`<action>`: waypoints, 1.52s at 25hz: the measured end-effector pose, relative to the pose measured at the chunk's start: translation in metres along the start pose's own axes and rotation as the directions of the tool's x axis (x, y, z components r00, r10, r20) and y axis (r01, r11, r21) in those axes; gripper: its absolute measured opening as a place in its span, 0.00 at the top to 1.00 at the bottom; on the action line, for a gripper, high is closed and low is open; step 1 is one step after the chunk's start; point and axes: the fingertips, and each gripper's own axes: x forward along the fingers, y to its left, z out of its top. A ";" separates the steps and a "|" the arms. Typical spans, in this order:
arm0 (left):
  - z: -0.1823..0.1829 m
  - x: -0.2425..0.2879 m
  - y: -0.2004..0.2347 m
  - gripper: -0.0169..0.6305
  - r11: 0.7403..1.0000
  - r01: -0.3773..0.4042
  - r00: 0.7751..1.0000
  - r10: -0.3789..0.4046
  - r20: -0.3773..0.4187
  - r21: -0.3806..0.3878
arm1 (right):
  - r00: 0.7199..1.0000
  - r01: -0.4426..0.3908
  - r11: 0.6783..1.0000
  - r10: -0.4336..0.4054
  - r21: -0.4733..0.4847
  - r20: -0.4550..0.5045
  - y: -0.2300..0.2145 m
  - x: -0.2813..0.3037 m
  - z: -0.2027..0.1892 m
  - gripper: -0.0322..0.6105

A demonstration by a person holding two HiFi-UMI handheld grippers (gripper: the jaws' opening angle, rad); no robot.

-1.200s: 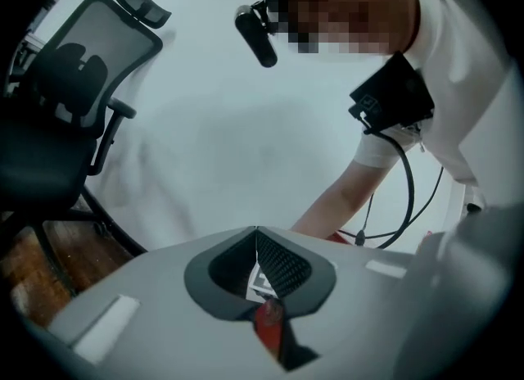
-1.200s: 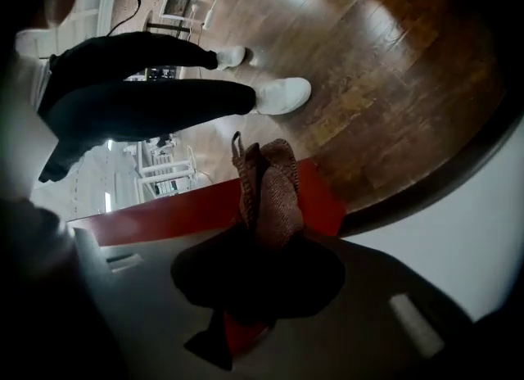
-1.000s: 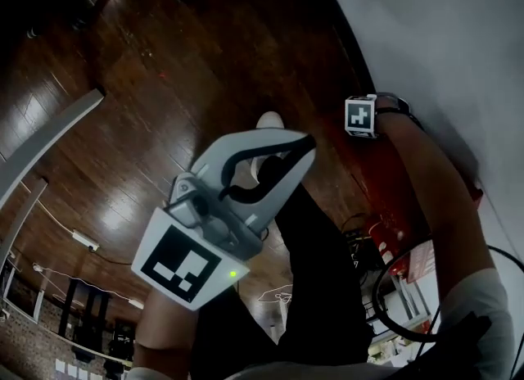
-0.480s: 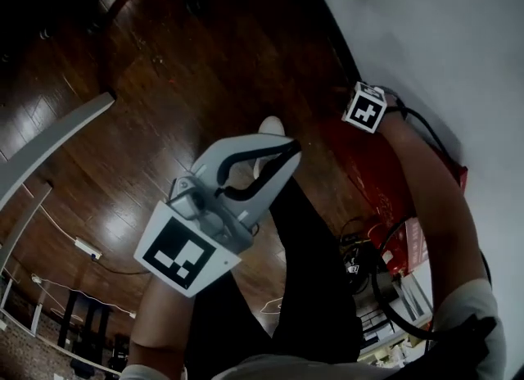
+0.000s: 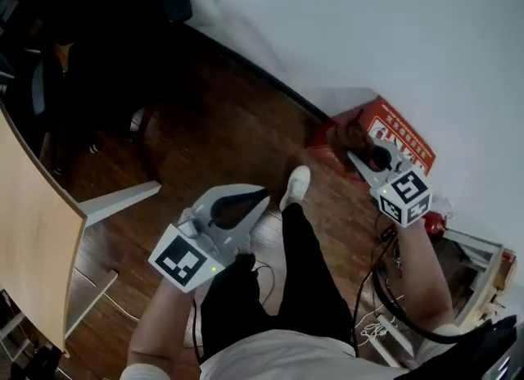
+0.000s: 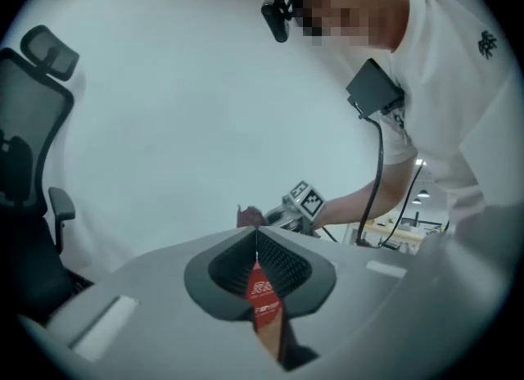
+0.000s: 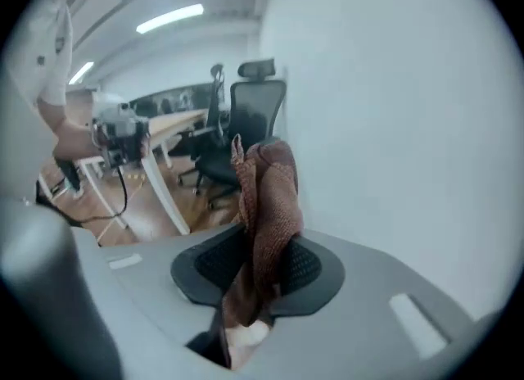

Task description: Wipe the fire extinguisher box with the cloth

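The red fire extinguisher box [image 5: 399, 135] stands on the wooden floor against the white wall. My right gripper [image 5: 363, 157] is shut on a brown cloth [image 5: 350, 136], which bunches at the box's left end. In the right gripper view the cloth [image 7: 267, 198] rises from between the jaws [image 7: 260, 235]. My left gripper [image 5: 248, 204] hangs shut with nothing in it over the floor, left of the box. In the left gripper view its tips [image 6: 256, 232] meet, and a strip of the red box [image 6: 262, 293] shows through the gap behind them.
A light wooden table [image 5: 33, 231] on white legs is at the left. Black office chairs [image 5: 82, 34] stand at the back left. My leg and white shoe [image 5: 296, 183] lie between the grippers. Cables and a metal frame [image 5: 479, 260] crowd the floor right of the box.
The head view has swung and brightened, so the box and wall now show in full. My right gripper with the cloth sits at the box's left end. My left gripper stays shut.
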 end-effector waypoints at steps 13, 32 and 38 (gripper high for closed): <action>0.024 -0.101 -0.282 0.97 0.927 0.341 0.935 -0.317 -0.160 0.158 | 0.928 0.175 0.918 -0.275 0.356 0.252 0.280 -0.334 -0.086 0.80; 0.037 -0.185 -0.593 0.96 0.738 0.649 0.759 -0.610 -0.227 0.187 | 0.810 0.328 0.851 -0.477 0.411 0.341 0.487 -0.544 -0.154 0.79; 0.052 -0.194 -0.597 0.96 0.732 0.653 0.756 -0.612 -0.232 0.195 | 0.784 0.345 0.845 -0.499 0.409 0.369 0.496 -0.552 -0.135 0.79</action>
